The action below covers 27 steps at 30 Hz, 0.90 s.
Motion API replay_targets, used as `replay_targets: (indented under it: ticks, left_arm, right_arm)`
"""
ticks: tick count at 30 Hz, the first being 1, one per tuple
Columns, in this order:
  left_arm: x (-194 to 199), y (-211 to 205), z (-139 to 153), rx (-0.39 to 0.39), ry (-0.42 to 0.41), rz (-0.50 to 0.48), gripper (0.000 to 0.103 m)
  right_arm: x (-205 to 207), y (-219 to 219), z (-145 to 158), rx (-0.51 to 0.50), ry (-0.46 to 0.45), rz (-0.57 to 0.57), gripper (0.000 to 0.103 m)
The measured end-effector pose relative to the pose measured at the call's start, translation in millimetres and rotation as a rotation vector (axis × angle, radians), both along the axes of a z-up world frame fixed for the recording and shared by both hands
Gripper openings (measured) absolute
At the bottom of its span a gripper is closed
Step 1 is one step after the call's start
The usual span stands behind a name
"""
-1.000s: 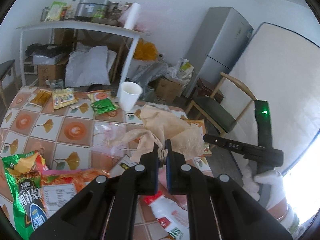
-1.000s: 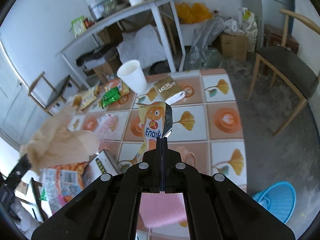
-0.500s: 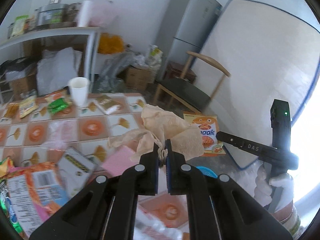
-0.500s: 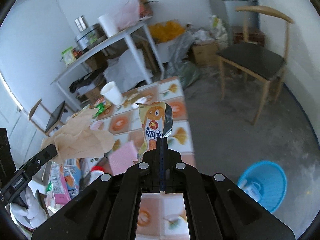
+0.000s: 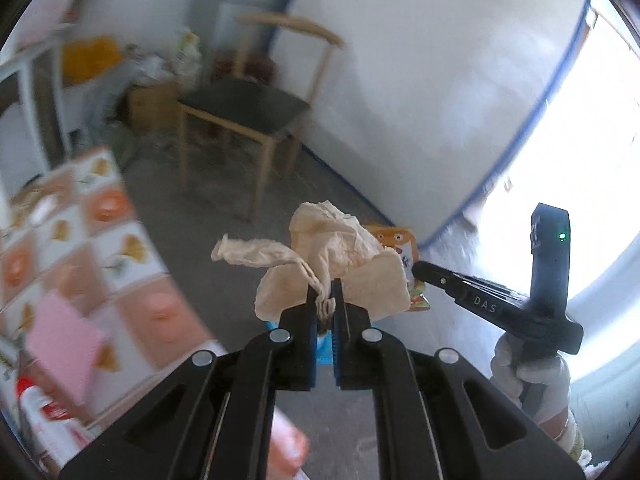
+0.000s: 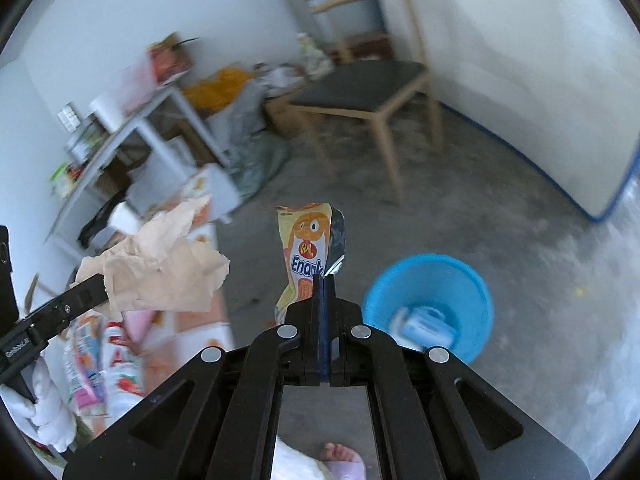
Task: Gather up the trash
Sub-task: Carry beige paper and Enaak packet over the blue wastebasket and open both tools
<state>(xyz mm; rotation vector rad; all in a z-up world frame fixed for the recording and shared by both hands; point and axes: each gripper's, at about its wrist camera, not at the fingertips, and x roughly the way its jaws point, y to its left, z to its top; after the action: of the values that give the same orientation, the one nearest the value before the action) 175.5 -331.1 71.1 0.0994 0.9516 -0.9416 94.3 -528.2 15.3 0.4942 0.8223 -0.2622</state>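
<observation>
My left gripper (image 5: 326, 292) is shut on a crumpled beige tissue (image 5: 336, 256), held in the air past the table's edge, over the floor. The same tissue (image 6: 160, 264) shows at the left of the right wrist view. My right gripper (image 6: 323, 280) is shut on an orange snack wrapper (image 6: 306, 248), standing upright above the concrete floor. A blue basket (image 6: 430, 304) sits on the floor just right of the wrapper, with a white and blue carton inside. In the left wrist view the wrapper (image 5: 400, 240) peeks out behind the tissue.
The tiled table (image 5: 120, 248) with a pink sheet (image 5: 60, 336) and packets lies at the left. A wooden chair (image 6: 368, 92) stands behind the basket. A white mattress (image 5: 420, 80) leans at the right. A bare foot (image 6: 340, 456) shows at the bottom.
Both grippers have swung right, away from the table top and out over the floor, each keeping its hold. The blue basket has come into the right wrist view, closer now.
</observation>
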Motion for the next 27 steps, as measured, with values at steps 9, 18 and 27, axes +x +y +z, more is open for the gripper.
replay_targets:
  ticks: [9,18,27]
  left_arm:
    - [4,-123,-88,0.218,0.145,-0.117,0.005]
    - [22,-186,-165,0.346,0.195,-0.145,0.018]
    - [22,-198,-178,0.324,0.175,-0.14,0.055]
  right_arm:
    - [-22,-56,-80,0.083,0.129,-0.167,0.0]
    - [-10,-92,-152,0.201,0.211,-0.276,0.0]
    - [-8,-108,-186,0.271,0.217,-0.354,0.015]
